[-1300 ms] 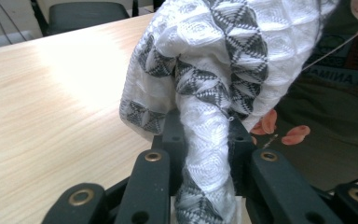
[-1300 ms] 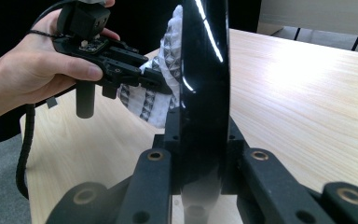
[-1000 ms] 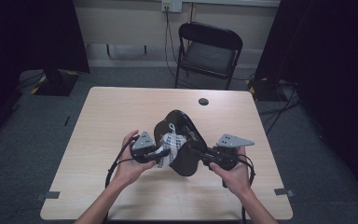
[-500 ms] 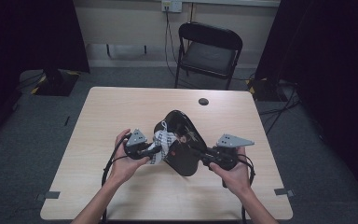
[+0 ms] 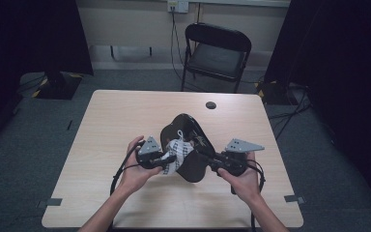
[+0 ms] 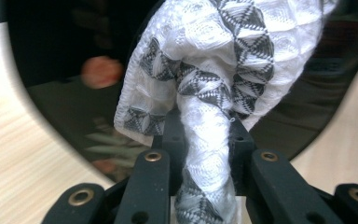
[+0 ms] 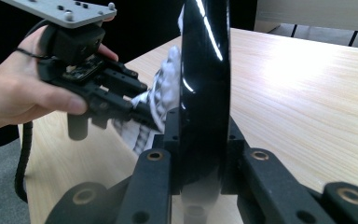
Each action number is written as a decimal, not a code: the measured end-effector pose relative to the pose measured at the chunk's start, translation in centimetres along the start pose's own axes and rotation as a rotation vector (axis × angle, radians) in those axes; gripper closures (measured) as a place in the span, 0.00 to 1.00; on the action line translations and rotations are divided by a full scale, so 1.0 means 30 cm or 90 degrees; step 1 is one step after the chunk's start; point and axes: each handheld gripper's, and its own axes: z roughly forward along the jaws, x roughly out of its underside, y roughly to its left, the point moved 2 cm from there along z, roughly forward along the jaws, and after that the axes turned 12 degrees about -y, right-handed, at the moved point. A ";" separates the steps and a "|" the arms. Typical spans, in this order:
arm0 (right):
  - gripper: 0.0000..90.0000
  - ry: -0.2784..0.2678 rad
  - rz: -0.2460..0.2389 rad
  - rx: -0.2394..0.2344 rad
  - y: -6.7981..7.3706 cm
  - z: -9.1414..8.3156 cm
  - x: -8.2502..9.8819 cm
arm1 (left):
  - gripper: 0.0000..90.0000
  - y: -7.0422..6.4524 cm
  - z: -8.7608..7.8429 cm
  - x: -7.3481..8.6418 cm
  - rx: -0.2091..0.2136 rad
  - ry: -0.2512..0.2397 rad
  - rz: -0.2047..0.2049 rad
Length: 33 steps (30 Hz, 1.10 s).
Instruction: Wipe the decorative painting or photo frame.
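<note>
A glossy black plate (image 5: 189, 136) stands tilted on its edge above the middle of the wooden table (image 5: 106, 121). My right gripper (image 5: 208, 162) is shut on the plate's rim, which runs up between the jaws in the right gripper view as a thin black edge (image 7: 205, 88). My left gripper (image 5: 170, 158) is shut on a white cloth with grey triangles (image 5: 178, 151). The bunched cloth (image 6: 214, 88) presses against the plate's dark face (image 6: 60, 98). In the right gripper view the left gripper (image 7: 140, 109) holds the cloth (image 7: 165, 86) against the plate's left side.
A small black round disc (image 5: 211, 105) lies near the table's far edge. A black folding chair (image 5: 216, 55) stands behind the table. Cables trail from both grippers toward the table's front edge.
The left hand with the cloth slid a little to the left and then back right across the plate's face. The right hand kept the plate still.
</note>
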 end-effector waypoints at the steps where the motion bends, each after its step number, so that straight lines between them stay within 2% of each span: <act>1: 0.88 0.000 0.000 0.000 0.000 0.000 0.000 | 0.84 0.019 -0.007 0.006 -0.016 -0.001 -0.008; 4: 0.88 0.001 -0.002 -0.003 0.003 0.001 -0.001 | 0.84 0.074 -0.027 0.025 -0.050 0.005 -0.029; 6: 0.88 0.001 -0.004 -0.004 0.006 0.003 -0.001 | 0.84 0.093 -0.035 0.038 -0.053 0.010 -0.046; 8: 0.88 0.001 -0.004 -0.006 0.009 0.006 -0.001 | 0.84 0.093 -0.033 0.048 -0.049 0.012 -0.046; 16: 0.88 -0.001 0.002 -0.002 0.002 0.003 -0.001 | 0.84 0.003 0.014 0.045 0.012 0.034 -0.010; 17: 0.88 0.000 0.002 -0.001 0.001 0.002 -0.001 | 0.84 -0.010 0.020 0.047 0.031 0.036 -0.006; 19: 0.88 0.000 0.004 0.001 -0.001 0.001 -0.001 | 0.84 -0.021 0.027 0.049 0.049 0.037 -0.001; 22: 0.88 0.000 0.002 0.004 -0.002 -0.001 -0.001 | 0.84 -0.009 0.028 0.051 0.042 0.029 -0.005; 25: 0.88 -0.001 0.002 0.002 -0.001 0.000 -0.001 | 0.84 0.030 0.013 0.054 0.007 0.024 -0.011; 29: 0.88 0.002 -0.002 -0.003 0.003 0.000 -0.002 | 0.84 0.096 -0.019 0.064 -0.050 0.019 -0.037; 33: 0.88 -0.001 -0.001 -0.005 0.009 0.005 -0.001 | 0.84 0.120 -0.023 0.091 -0.049 0.025 -0.054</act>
